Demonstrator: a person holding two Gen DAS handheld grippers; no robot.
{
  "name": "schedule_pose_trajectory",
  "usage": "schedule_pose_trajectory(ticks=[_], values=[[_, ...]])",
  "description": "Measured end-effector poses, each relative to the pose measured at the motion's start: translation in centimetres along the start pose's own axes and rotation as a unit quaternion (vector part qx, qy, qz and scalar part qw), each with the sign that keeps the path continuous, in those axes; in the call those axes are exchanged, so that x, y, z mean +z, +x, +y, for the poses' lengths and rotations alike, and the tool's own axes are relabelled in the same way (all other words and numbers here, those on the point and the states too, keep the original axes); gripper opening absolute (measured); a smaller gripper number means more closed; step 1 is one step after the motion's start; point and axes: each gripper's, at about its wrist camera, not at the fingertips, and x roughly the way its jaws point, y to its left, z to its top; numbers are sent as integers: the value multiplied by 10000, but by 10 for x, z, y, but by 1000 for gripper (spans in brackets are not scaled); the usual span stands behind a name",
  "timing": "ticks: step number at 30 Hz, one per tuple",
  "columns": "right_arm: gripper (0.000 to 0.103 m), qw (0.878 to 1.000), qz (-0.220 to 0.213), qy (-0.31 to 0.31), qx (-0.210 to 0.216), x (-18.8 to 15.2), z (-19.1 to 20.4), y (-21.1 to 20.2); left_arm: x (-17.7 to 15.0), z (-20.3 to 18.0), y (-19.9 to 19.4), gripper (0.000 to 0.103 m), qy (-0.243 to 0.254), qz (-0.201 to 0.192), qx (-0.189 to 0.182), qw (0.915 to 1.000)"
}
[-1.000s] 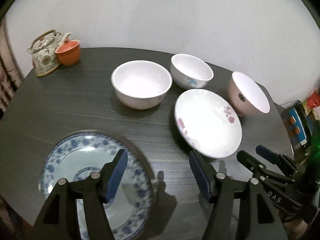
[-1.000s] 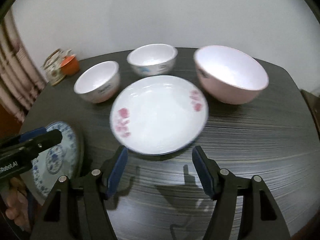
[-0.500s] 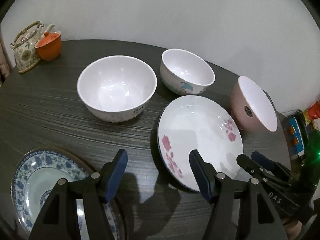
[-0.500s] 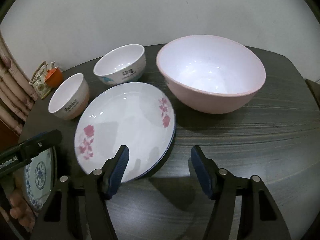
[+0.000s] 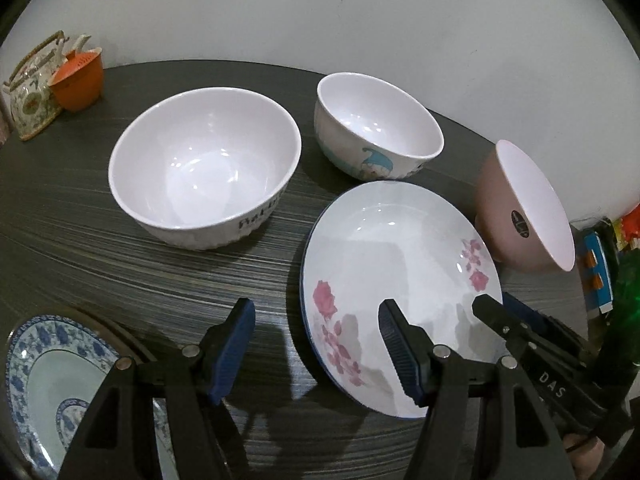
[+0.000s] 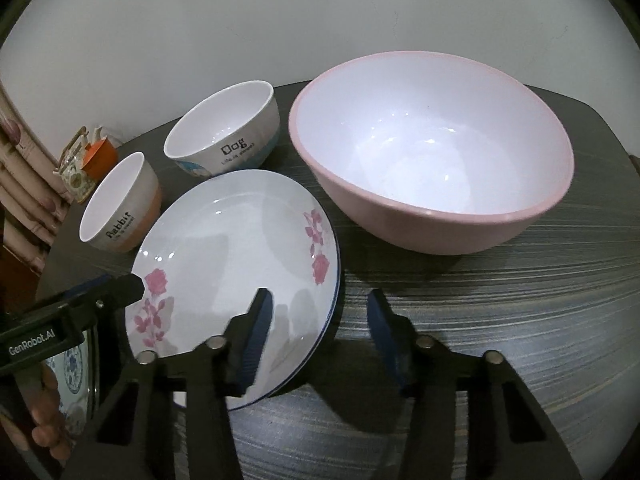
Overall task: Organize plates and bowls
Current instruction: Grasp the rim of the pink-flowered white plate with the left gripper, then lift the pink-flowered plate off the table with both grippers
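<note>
the dark wood-grain table point(image 6: 520, 320) fills the lower two thirds of both views. in the right wrist view the pink bowl point(image 6: 432, 152) sits upper right, largest of the dishes; the flower plate point(image 6: 236, 256) lies at centre left, flat on the table, just beside the pink bowl. above it stand the dog bowl point(image 6: 224, 136) and, at left, the rabbit bowl point(image 6: 120, 204). in the left wrist view the blue-patterned plate point(image 5: 44, 376) occupies the lower left corner, well apart from the flower plate.

we see our right gripper point(image 6: 316, 332) spread wide and empty, straddling the plate's right rim. our left gripper point(image 5: 316, 344) is likewise released and empty, at the plate's left rim.

we judge the step in hand to be the approach to the flower plate. the next move calls for a finger slid under the thin rim before closing, then carrying it toward the blue-patterned plate to stack. a teapot point(image 5: 32, 92) and orange cup point(image 5: 78, 80) stand upper left.
</note>
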Motion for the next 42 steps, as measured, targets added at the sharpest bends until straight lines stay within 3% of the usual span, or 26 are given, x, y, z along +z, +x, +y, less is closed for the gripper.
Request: schedule_pose_trajectory(ticks=[8, 15, 19, 23, 30, 42], values=[[33, 9999, 72, 80, 119, 3, -13, 7, 5, 4, 11, 65, -101, 155, -81, 9998], [27, 9996, 119, 63, 258, 5, -19, 9, 7, 6, 26, 43, -154, 368, -110, 9991], [19, 9990, 177, 123, 392, 6, -23, 11, 11, 8, 30, 42, -171, 385, -121, 9990], [14, 9986, 197, 87, 490, 6, -23, 12, 13, 10, 34, 34, -166, 457, -122, 9987], [15, 9977, 301, 105, 591, 9, -25, 15, 16, 4, 38, 25, -33, 527, -161, 9985], [15, 9974, 461, -6, 545, 6, -13, 14, 6, 0, 33, 22, 40, 465, -31, 9989]])
